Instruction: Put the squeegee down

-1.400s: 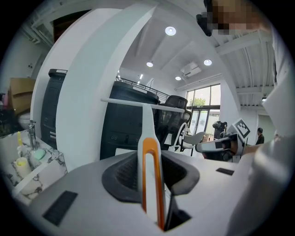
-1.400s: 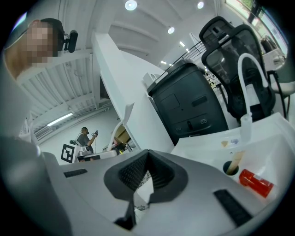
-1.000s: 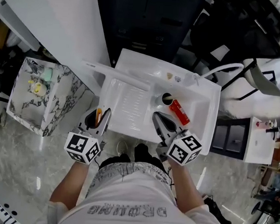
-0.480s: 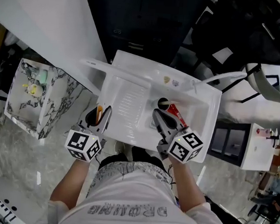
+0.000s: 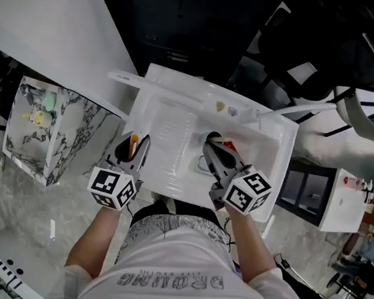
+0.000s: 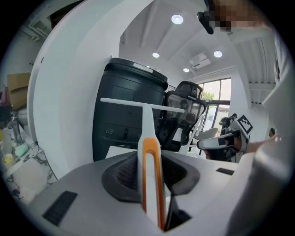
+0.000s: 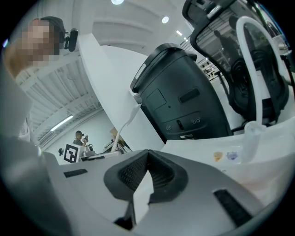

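Orange trim runs along the handle of the squeegee [image 6: 146, 124], which sits squarely between the jaws of the left gripper [image 6: 150, 159]. The jaws are closed on the handle from both sides, and the dark ribbed pads [image 6: 123, 171] press against it. From that grip the white shaft runs straight out along the line of the jaws to the long white blade [image 6: 138, 103], which lies crosswise like the bar of a T. The blade shows against a dark bin [image 6: 124, 120].

In the head view the left gripper [image 5: 133, 149] hangs at the near left edge of the white sink unit [image 5: 168, 144]. The blade [image 5: 154, 89] lies across the unit's far left corner, with one end past its left side. Whether the blade touches the unit cannot be told from above.

The right gripper [image 7: 146, 177] holds nothing. Its jaws are drawn together at the tips, leaving only a narrow wedge between the pads [image 7: 132, 174]. In the head view it [image 5: 217, 153] points into the basin, just over what looks like a red object [image 5: 230, 143], mostly hidden behind its tip.

A marble-patterned box [image 5: 46, 134] stands on the floor well to the left of the sink unit.
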{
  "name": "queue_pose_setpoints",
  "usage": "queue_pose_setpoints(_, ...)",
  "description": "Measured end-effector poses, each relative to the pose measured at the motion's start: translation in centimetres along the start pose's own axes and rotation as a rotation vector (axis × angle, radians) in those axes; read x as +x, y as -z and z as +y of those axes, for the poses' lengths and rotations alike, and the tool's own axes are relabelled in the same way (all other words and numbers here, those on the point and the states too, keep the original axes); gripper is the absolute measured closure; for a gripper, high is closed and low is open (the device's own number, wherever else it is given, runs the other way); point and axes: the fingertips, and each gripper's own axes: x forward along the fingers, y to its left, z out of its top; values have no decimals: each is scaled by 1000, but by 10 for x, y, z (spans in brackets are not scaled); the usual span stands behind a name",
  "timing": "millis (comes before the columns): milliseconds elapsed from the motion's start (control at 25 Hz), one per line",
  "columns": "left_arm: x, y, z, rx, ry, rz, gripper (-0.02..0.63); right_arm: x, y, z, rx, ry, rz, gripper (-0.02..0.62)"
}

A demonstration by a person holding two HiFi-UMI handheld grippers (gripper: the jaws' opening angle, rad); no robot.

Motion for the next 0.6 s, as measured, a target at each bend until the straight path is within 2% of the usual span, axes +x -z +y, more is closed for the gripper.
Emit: queue_pose_setpoints(600, 62, 23, 15, -23, -35, 63, 486, 20, -10, -47, 35, -5, 22, 588)
